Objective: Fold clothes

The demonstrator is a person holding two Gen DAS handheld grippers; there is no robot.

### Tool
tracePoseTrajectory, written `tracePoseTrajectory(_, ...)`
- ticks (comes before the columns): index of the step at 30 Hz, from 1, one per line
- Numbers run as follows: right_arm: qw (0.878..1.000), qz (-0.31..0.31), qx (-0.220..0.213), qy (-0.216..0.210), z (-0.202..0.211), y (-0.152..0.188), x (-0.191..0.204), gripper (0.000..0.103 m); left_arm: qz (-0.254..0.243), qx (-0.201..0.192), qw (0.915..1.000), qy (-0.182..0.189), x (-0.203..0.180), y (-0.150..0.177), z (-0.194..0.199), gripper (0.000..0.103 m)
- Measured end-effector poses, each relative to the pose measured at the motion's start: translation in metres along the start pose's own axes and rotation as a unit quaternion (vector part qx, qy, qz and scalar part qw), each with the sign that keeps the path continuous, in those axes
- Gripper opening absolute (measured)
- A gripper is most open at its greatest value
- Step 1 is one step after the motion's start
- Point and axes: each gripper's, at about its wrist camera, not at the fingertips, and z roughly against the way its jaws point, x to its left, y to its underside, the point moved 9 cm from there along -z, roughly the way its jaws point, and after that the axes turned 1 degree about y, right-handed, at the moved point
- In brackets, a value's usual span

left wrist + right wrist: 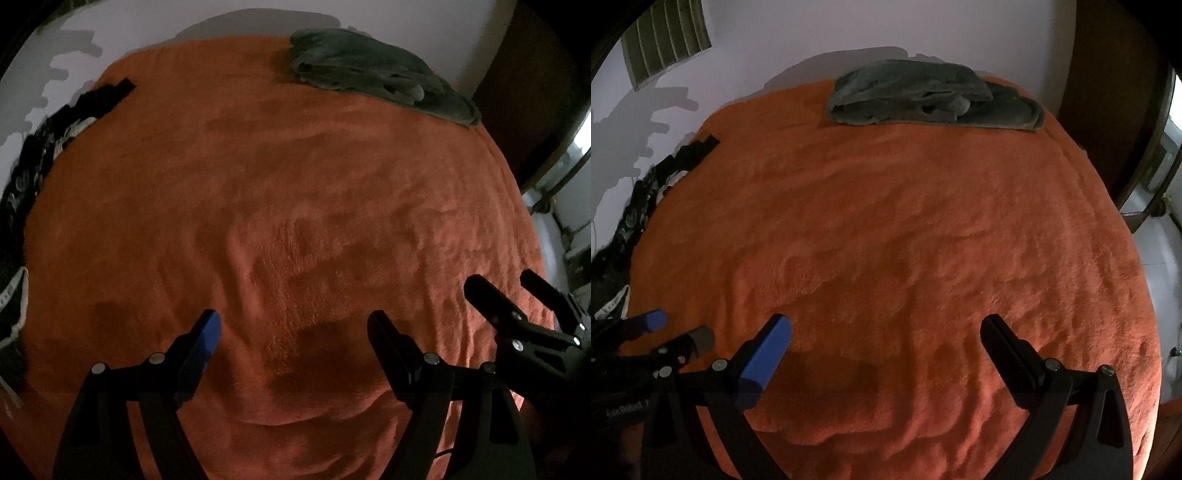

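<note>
A: What is seen on the bed?

B: A fuzzy orange blanket (905,240) is spread over the whole surface, rumpled into low ridges. At the far edge, against the pale wall (849,37), a grey-green folded towel or garment (923,98) is laid in a loose heap. It is seen in the left wrist view too, far and to the right (369,74).

A: And the clothes to be folded?

B: A dark pile of black patterned clothing (37,166) is bunched along the left edge of the bed, with a black strap-like end reaching toward the far side. White trim is seen among it. In the right wrist view the same pile (639,206) is placed at the far left.

A: How are the claws held?

B: The left gripper (293,325) is spread wide, with one blue-padded finger and one black finger, and nothing is held between them; only orange blanket is seen in the gap. The right gripper (886,328) is likewise spread wide and nothing is gripped. Each is caught in the other's view: the right one near the right edge (517,295), the left one near the left edge (679,328).

A: Is anything found in the way?

B: Between the grippers and the dark pile only open blanket is seen. A dark wooden door (1108,92) is placed at the far right, and a slatted vent (665,37) is set in the wall at the far left.
</note>
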Motion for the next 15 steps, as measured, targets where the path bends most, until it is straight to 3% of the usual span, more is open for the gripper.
tracePoseTrajectory(3, 1.000, 0.011, -0.002, 0.006, 0.001, -0.001, 0.001, 0.103, 0.004, -0.012, 0.9999, -0.003, 0.000, -0.001, 0.002, 0.083)
tracePoseTrajectory(15, 0.999, 0.010, -0.013, -0.041, -0.001, -0.006, 0.019, 0.103, 0.034, -0.050, 0.9982, 0.005, 0.016, -0.005, 0.013, 0.082)
